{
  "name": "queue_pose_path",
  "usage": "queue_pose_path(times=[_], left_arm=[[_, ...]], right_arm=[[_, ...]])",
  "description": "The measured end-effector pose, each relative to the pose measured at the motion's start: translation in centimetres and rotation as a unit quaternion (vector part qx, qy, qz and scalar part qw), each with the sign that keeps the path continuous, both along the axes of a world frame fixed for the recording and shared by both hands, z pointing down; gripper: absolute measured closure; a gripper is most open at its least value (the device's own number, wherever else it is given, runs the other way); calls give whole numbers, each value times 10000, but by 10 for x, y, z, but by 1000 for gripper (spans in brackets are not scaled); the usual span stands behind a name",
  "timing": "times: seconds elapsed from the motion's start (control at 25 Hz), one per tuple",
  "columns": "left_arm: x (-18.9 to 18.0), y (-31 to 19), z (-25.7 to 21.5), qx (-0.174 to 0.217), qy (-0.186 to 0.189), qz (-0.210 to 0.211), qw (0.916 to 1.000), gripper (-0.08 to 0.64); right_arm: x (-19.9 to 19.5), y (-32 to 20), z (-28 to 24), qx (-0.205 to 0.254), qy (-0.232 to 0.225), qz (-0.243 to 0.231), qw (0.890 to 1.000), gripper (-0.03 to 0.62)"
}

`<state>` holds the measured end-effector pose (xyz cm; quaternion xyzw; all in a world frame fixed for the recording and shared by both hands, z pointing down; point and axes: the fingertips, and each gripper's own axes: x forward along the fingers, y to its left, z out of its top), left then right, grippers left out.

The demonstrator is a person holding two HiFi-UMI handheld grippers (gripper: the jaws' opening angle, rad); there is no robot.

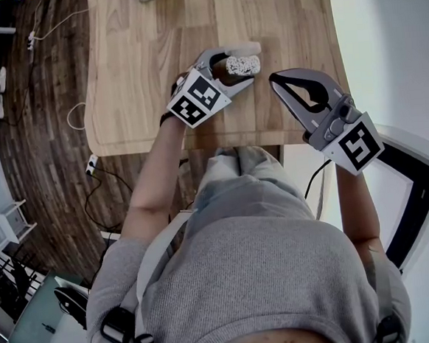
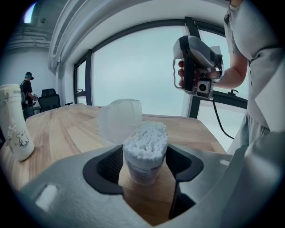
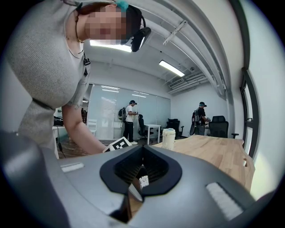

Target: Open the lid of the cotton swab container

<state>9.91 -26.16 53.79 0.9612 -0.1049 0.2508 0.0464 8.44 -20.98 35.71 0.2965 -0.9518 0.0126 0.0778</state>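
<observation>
A clear cotton swab container (image 2: 143,153) packed with white swabs stands upright on the wooden table (image 1: 135,99), uncapped. Its clear lid (image 2: 119,119) lies on the table just behind it. My left gripper (image 2: 144,171) is open with the container between its jaws, and thin strips of wood show on either side of the container's lower body. In the head view the container (image 1: 239,65) sits at the left gripper's (image 1: 230,71) tips, with the lid (image 1: 252,48) beyond. My right gripper (image 1: 274,79) hovers shut and empty to the container's right, a hand's width off; the right gripper (image 3: 136,187) points toward it.
A white patterned bottle (image 2: 13,124) stands at the table's far end, also seen as the bottle (image 3: 168,139) past the right jaws. The table's near edge (image 1: 198,145) is right by my body. People and office chairs are far off in the room.
</observation>
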Motion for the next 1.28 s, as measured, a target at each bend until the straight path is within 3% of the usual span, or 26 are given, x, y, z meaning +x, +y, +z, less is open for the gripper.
queue_pose_path(times=[0.36,0.56,0.76,1.28], left_arm=[[-15,-1,-7,-10,80,-367,9993,256],[-31,-1,-13,96,39,-784,9969,256],[-48,4,-31,142,257,-1185,9925,258],[-63,19,-98,530,705,-1652,9823,259]], right_arm=[[-2,2,5,-21,-25,17,10000,591],[-4,2,7,-6,14,59,10000,591],[-5,3,8,8,-15,88,10000,591],[-3,2,0,42,-192,340,9992,591]])
